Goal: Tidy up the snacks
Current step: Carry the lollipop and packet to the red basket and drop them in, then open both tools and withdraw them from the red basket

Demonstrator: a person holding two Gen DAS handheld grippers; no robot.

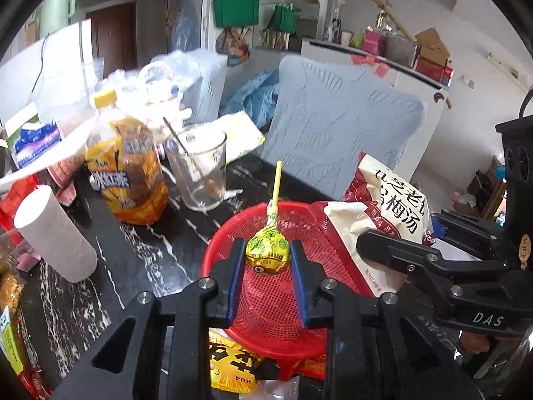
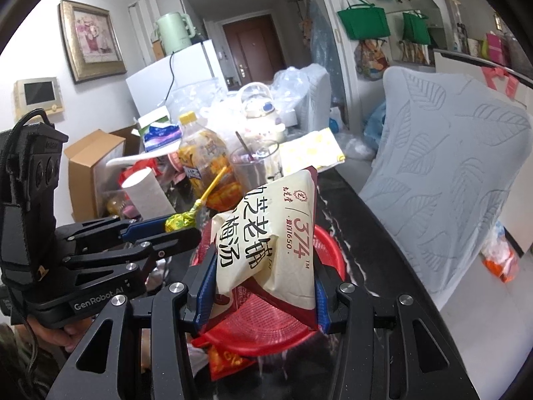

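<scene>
Your left gripper (image 1: 268,260) clamps the lollipop (image 1: 267,254), stick pointing up and away, directly above the red basket (image 1: 283,303). Your right gripper (image 2: 263,286) pinches the white pouch (image 2: 266,240) over that basket too; both drops go straight down.

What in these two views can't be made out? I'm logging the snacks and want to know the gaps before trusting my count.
- Left wrist view: the yellow packet under the red basket is mostly covered by the left gripper holding the lollipop.
- Right wrist view: the basket floor is hidden by the white pouch in the right gripper.
- Right wrist view: the orange bag on the floor is blurred.
</scene>
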